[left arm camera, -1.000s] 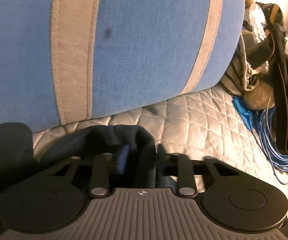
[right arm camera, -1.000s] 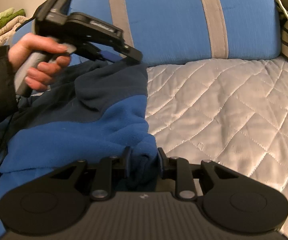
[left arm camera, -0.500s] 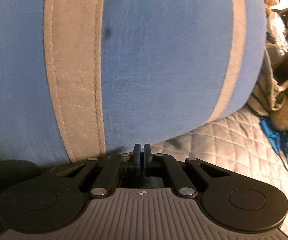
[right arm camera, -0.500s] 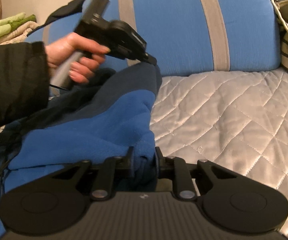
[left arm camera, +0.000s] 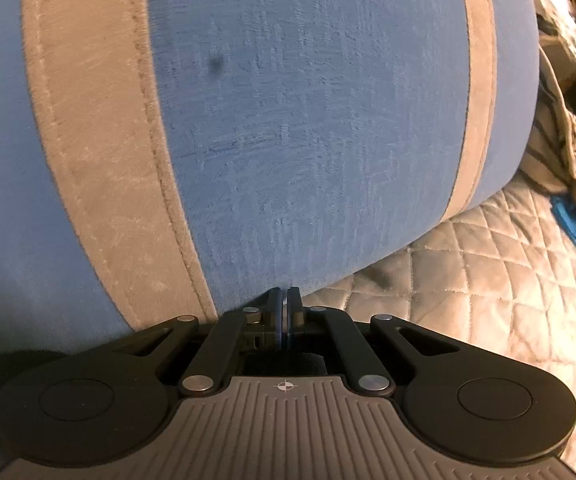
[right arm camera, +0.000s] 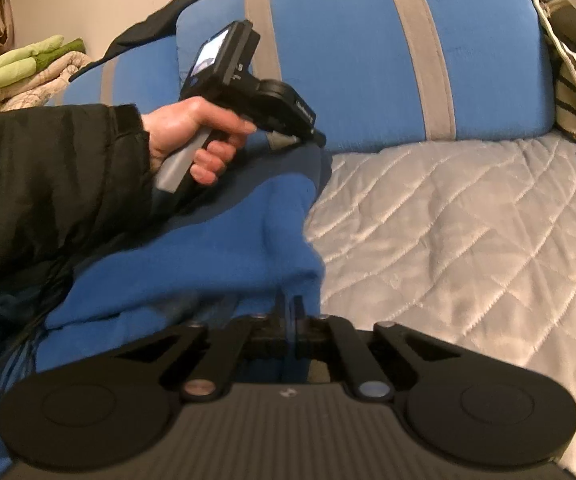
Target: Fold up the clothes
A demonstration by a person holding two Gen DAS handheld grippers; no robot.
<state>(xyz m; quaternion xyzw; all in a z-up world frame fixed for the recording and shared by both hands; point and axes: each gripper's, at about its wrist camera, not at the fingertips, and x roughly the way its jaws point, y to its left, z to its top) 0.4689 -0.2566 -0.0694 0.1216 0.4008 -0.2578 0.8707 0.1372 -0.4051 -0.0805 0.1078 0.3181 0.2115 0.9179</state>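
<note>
The blue fleece garment point(right arm camera: 191, 264) lies bunched and unfolded on the quilted bedspread point(right arm camera: 468, 232), so folding has barely begun, with left gripper point(left arm camera: 286, 312) closed on nothing visible and right gripper point(right arm camera: 290, 316) having just closed, seemingly empty.

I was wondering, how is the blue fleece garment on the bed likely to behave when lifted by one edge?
The blue fleece garment would probably flop and drape, since it already lies in soft folds on the quilted cover. Its fuzzy surface likely grips rather than slips. It looks bulky, so the free part may drag.
</note>
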